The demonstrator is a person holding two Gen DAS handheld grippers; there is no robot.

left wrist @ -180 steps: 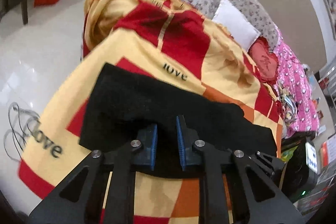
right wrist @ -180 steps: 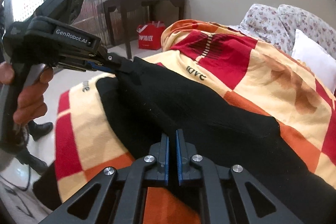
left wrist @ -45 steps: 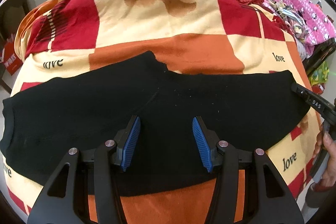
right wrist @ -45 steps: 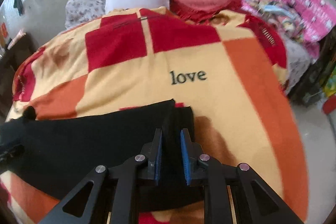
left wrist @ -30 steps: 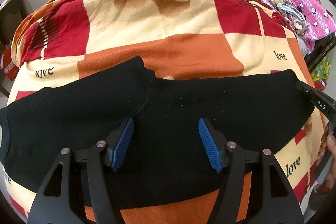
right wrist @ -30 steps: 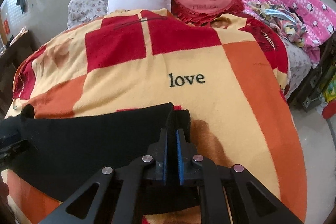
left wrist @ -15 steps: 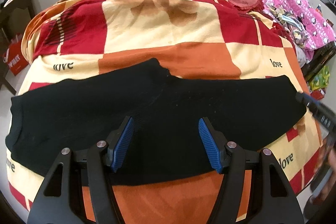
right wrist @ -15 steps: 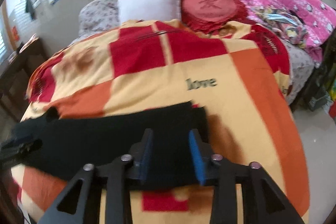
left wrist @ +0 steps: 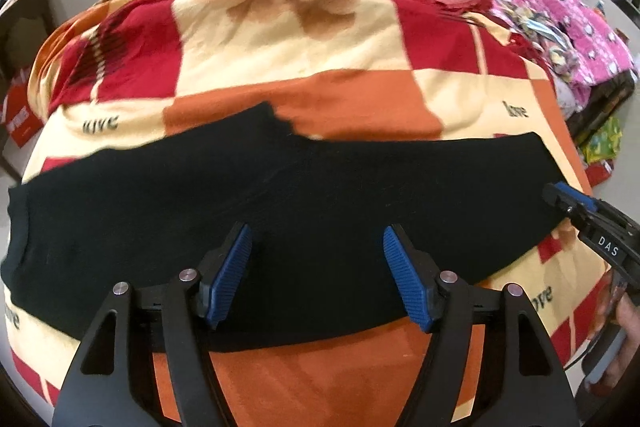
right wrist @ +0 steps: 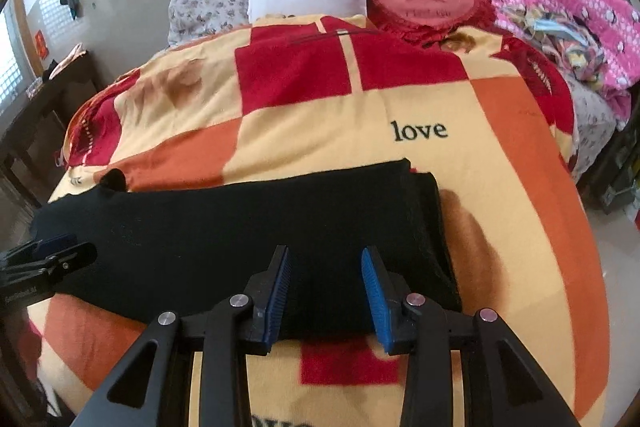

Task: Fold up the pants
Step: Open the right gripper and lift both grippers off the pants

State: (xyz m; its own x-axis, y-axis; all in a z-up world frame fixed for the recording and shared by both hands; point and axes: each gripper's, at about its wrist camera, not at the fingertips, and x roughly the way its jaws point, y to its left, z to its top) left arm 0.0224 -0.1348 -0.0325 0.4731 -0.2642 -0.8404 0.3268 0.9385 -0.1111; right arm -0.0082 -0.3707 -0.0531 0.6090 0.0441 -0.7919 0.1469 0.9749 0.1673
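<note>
Here, checked blanket over bed; black pants stretched flat across blanket's near half, legs stacked. Left gripper spread wide over pants' middle, gripping nothing. Right gripper likewise spread over pants' right end.

even soft indoor light, slight motion blur, strong fisheye warp, dark corners

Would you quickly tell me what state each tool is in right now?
Left tool: open, holding nothing, over the black pants.
Right tool: open, holding nothing.
</note>
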